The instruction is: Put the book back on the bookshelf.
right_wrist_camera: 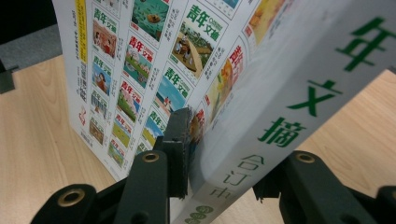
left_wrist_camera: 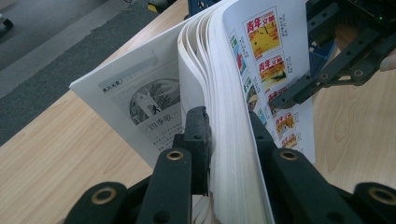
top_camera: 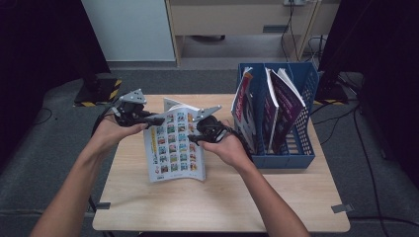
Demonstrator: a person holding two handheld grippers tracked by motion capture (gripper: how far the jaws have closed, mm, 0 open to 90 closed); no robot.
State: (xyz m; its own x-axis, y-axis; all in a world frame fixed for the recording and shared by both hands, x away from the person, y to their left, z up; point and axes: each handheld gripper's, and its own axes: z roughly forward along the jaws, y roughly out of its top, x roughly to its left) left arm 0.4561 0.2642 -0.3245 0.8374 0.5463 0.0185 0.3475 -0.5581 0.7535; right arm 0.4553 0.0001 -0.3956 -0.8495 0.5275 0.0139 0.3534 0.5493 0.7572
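Book (top_camera: 174, 144): centre of high view, held upright over table (top_camera: 217, 202), back cover toward camera | Left gripper (top_camera: 154, 120): clamps page edge, centre left | Right gripper (top_camera: 194, 137): clamps spine side, centre | File rack (top_camera: 296, 148): right of centre, holding magazines (top_camera: 269, 106)

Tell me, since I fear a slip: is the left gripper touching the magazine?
Touching. The left gripper view shows the left gripper with both black jaws pressed against the page block of the magazine.
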